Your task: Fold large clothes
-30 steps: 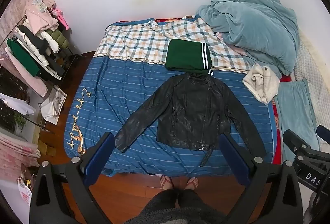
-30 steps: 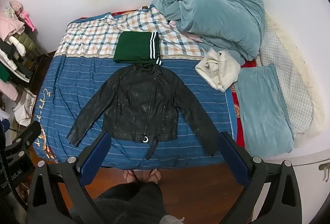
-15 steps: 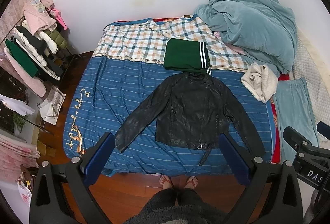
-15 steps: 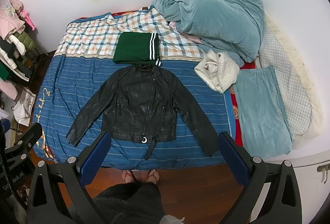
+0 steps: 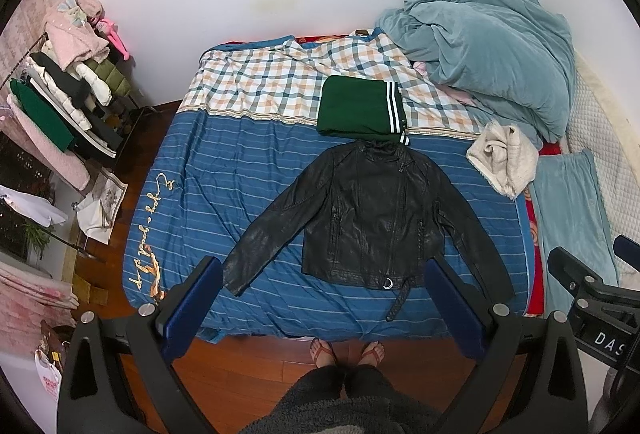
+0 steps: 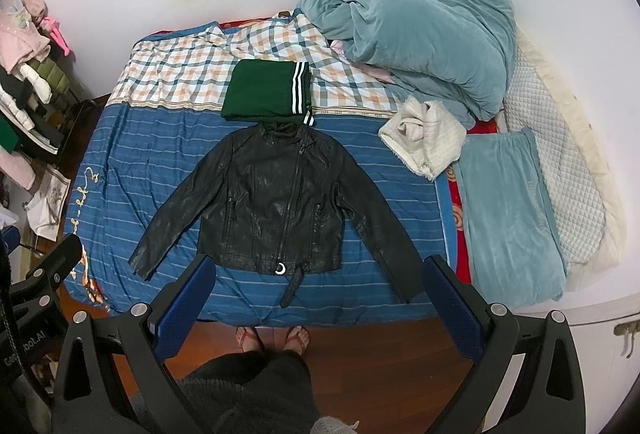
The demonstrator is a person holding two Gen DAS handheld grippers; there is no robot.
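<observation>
A black leather jacket (image 5: 372,218) lies flat, front up, on the blue striped bed sheet (image 5: 224,178), sleeves spread out to both sides. It also shows in the right wrist view (image 6: 280,202). A folded green garment with white stripes (image 5: 360,110) lies just beyond its collar, also in the right wrist view (image 6: 268,90). My left gripper (image 5: 322,282) is open and empty, held high above the bed's near edge. My right gripper (image 6: 318,280) is open and empty, also high above the near edge.
A teal duvet (image 5: 488,50) is heaped at the back right, with a cream fleece garment (image 5: 504,158) beside the jacket. A clothes rack (image 5: 60,94) stands at the left. The person's feet (image 5: 346,350) stand on the wood floor at the bed's edge.
Both grippers have drifted slightly, so the bed sits a little differently in each view. The jacket has not moved and both grippers stay open.
</observation>
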